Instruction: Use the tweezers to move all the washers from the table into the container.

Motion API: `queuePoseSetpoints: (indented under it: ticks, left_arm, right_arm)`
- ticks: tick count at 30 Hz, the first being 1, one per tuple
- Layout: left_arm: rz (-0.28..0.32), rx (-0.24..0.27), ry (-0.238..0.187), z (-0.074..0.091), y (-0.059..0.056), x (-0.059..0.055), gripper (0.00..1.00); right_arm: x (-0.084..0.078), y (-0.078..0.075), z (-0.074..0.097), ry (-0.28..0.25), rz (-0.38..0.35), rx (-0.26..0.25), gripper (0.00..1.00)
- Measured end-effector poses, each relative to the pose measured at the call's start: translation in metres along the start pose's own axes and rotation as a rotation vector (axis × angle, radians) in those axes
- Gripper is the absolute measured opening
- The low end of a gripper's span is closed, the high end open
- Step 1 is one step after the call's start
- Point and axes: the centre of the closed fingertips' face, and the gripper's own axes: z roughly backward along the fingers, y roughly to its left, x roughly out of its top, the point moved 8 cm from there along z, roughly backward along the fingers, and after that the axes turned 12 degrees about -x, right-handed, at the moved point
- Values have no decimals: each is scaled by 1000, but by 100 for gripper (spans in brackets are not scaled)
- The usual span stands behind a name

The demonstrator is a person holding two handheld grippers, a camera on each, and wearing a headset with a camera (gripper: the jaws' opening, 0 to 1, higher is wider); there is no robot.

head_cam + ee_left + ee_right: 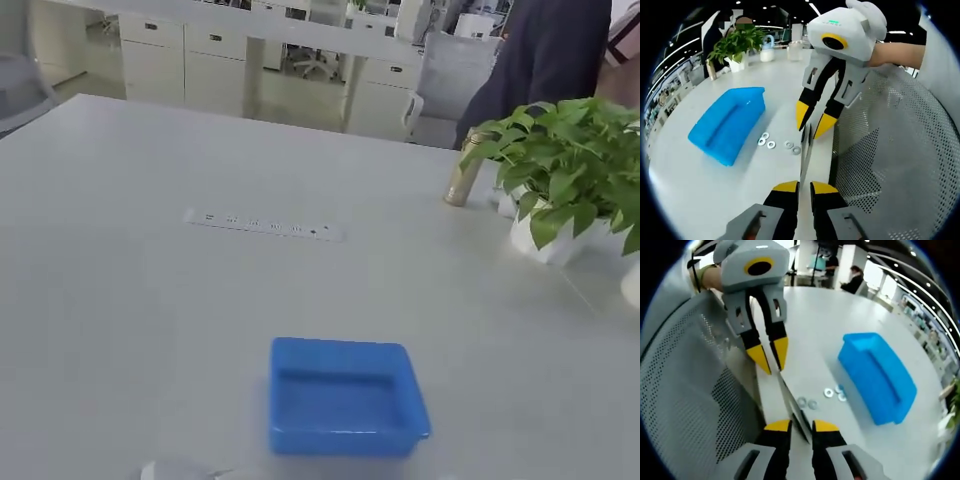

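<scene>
Blue and open-topped, the container (340,438) sits on the pale grey table (130,300) with plain walls and no writing that can be read on them; its inside looks bare in the head view; the washers (771,145), small flat silver rings, five as far as they can be counted, lie loose on the table just beside one long side of the container, three close to its wall and two a little nearer the table edge; the tweezers (805,159) are a slim bare-metal strip stretched between the two tools near that edge, beside a perforated grey chair back (890,165); the left gripper (805,189) has its yellow-tipped jaws pinched nearly together on one end of the tweezers; the right gripper (801,430) has the other end running between its jaws, which stand slightly wider, and whether they press the metal cannot be told; a small green mark (832,22) on the right gripper's white housing is too small to read; a white power strip (262,224) farther along the table carries dark markings, likewise illegible; a leafy plant (565,160) in a white pot stands toward the table's right side.
</scene>
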Motion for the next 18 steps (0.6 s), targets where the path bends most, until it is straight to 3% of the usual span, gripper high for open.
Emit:
queuePoseSetpoints:
  ticks: [7,12,15,18]
  left_arm:
    - [-32,21,11,0,5,2,0]
    - [-55,27,20,0,5,1,0]
    - [-41,47,9,1,5,0,8]
    - [-32,52,1,2,5,-1,9]
  right_arm:
    - [-2,3,0,-9,-6,18,12]
    - [-2,5,-3,-7,30,29,11]
    - [-1,6,-3,-5,49,32,10]
    - [-1,6,-5,-12,53,33,9]
